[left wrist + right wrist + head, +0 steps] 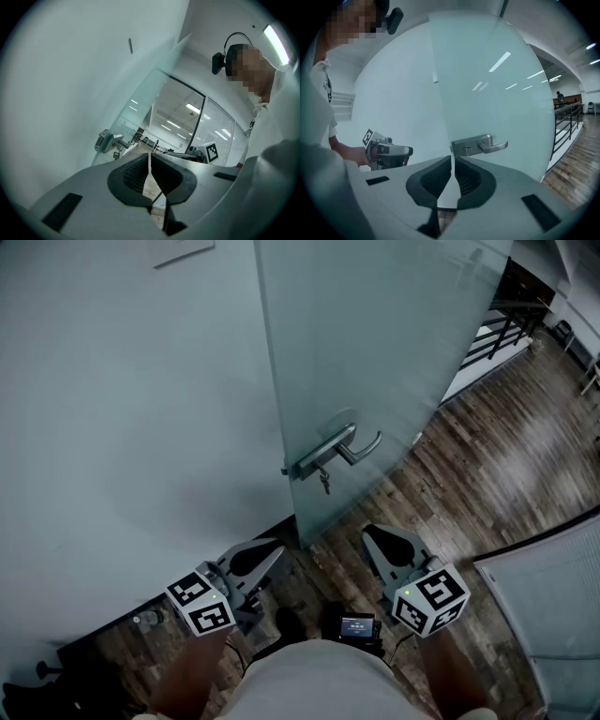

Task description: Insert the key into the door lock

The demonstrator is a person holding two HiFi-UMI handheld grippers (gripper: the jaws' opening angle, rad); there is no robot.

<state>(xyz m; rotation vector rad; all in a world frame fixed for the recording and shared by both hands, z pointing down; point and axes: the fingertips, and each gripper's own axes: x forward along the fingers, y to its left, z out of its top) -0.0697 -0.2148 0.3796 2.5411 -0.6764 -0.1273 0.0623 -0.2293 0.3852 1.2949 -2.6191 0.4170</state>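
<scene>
Left gripper (267, 554): jaws closed together with nothing between them; it is held low beside the wall (112, 409), well short of the lock.
Right gripper (375, 535): jaws likewise pressed together and empty; it faces the lock plate (314, 461) but is well apart from it.
Key (324, 482): neither gripper carries it; a small dark key-like piece hangs just under the lock plate, at the edge of the glass door (375, 334).
Key axis: the long axis is about upright, with the free end toward the wooden floor (469, 484); it dangles rather than pointing into the door face.
Lever handle (361, 446): level, sticking out from the lock plate, with its free end away from the door's edge.
Progress: a key may already sit in the lock, with the dangling piece hung from it; it is too small to tell.
Left to do: if it is not seated, a gripper would likely have to open, take the key, bring its long axis level and square to the plate, and push it in.
</scene>
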